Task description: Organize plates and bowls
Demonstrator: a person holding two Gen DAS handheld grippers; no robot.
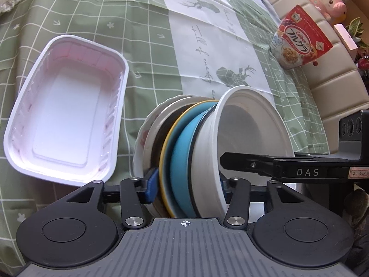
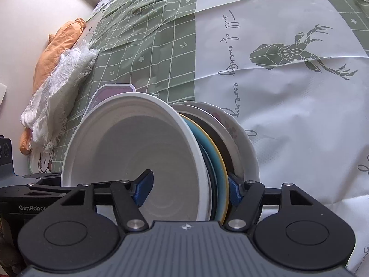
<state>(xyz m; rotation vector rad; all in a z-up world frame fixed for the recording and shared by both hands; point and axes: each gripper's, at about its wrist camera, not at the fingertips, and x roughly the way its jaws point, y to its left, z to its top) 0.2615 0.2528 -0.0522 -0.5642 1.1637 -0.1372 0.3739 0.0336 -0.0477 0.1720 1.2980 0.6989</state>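
Observation:
A stack of dishes is held on edge above the table: a white bowl (image 1: 242, 124), a blue plate with a yellow rim (image 1: 182, 133), and white plates (image 1: 150, 133) behind. My left gripper (image 1: 186, 184) is shut on the stack, its blue pads on either side. My right gripper (image 2: 189, 187) is shut on the same stack from the opposite side, one pad inside the white bowl (image 2: 138, 152), the other behind the blue plate (image 2: 214, 152). The right gripper's body also shows in the left wrist view (image 1: 299, 168).
A white rectangular plastic tray (image 1: 66, 108) lies on the green checked tablecloth (image 1: 143, 23) at left. A cereal bag (image 1: 299, 37) and a pink plush toy (image 1: 327, 0) are at far right. Orange and white cloths (image 2: 60, 73) lie by the wall.

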